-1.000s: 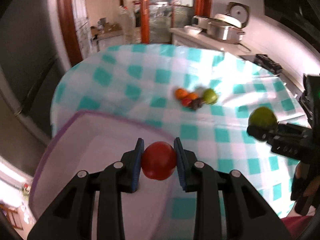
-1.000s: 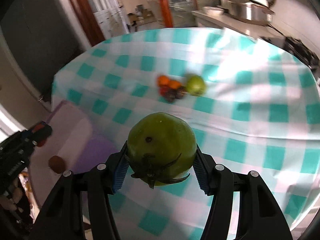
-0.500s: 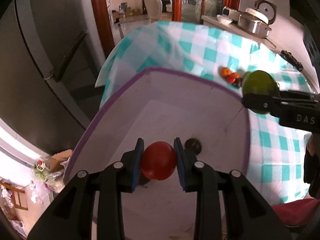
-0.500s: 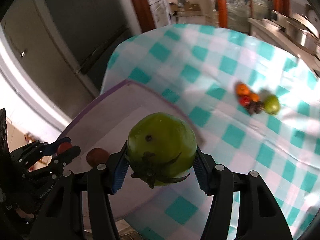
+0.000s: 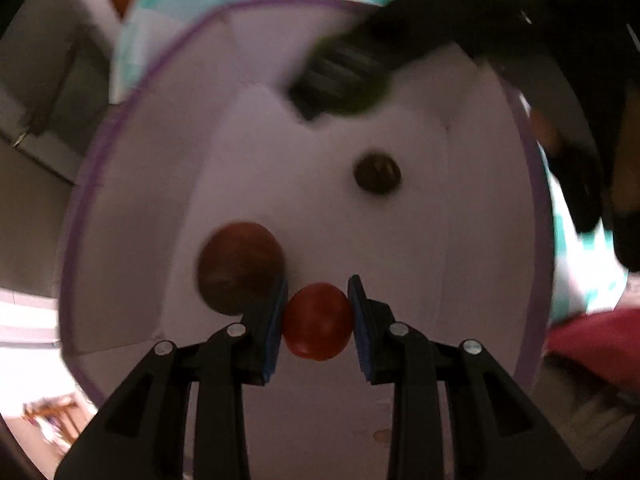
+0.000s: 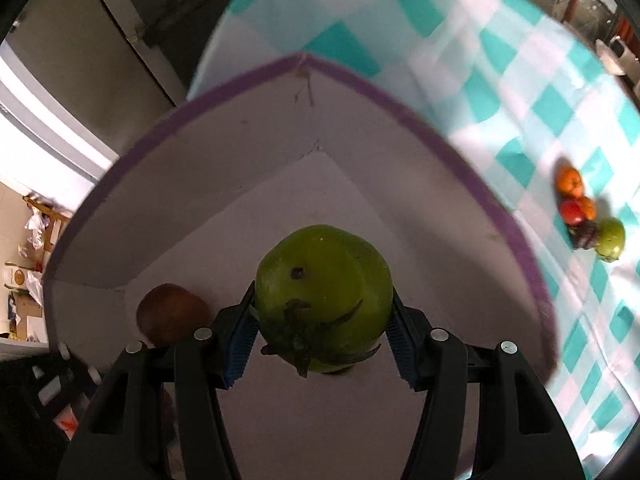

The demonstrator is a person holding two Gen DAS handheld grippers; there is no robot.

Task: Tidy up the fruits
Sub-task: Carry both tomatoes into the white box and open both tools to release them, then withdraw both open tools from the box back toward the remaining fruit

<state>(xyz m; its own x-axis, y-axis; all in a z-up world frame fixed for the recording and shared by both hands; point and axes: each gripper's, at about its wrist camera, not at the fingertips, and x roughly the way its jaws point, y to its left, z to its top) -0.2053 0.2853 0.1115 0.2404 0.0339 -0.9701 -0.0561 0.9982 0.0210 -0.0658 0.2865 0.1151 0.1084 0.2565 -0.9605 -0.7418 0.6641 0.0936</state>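
Red tomato (image 5: 317, 322) and green tomato (image 6: 323, 300) both gripped

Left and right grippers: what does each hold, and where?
Left gripper: small red tomato, by its sides. Right gripper: large green tomato, by its sides.

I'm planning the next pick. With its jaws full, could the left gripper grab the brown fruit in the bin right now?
Probably not yet. The left gripper is shut on a red tomato, so it has no free jaws. The brown fruit lies uncovered beside its left finger on the bin floor, so once the tomato is released, access looks open.
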